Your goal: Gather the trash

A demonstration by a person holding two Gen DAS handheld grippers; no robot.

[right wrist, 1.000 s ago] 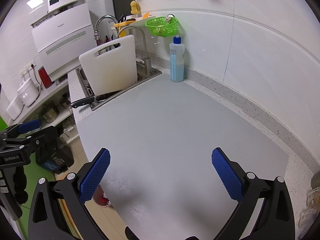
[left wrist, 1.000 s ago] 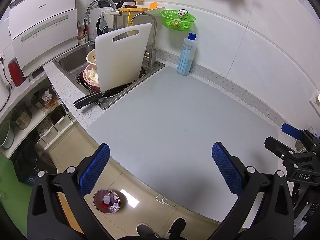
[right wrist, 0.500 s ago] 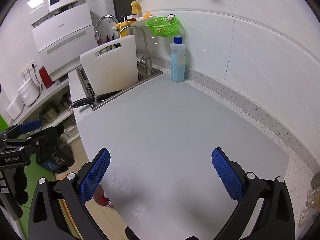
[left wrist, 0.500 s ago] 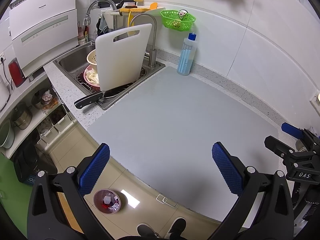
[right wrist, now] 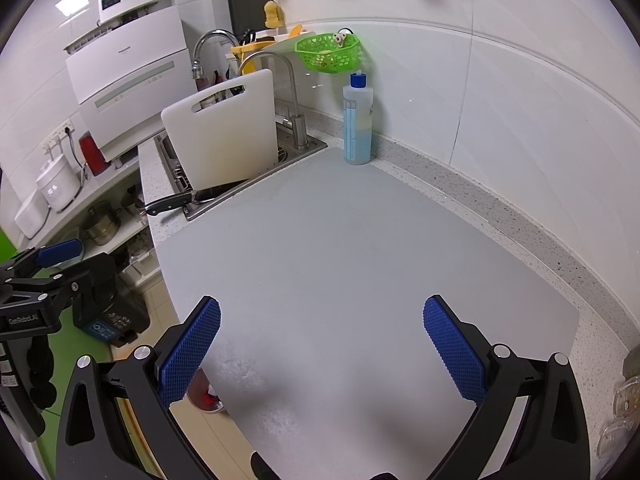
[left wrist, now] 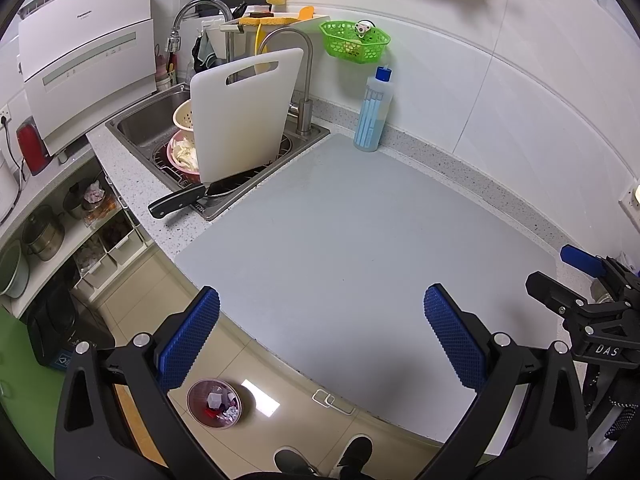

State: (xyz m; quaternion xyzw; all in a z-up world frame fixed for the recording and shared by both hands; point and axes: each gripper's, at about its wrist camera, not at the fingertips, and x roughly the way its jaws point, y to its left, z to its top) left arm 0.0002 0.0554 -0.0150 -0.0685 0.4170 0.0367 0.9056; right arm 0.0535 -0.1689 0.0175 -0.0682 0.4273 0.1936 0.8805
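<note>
Grey counter mat with both tools held above its near edge. Left gripper — jaws spread wide, nothing between them. Right gripper — likewise wide and empty. Trash bin — on the floor below the mat's near-left edge, crumpled scraps inside. Cutting board stands propped in the sink beyond the mat's far-left corner.

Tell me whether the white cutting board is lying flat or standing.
Standing: the cutting board is on edge in the sink, handle slot up, tilted back.
</note>
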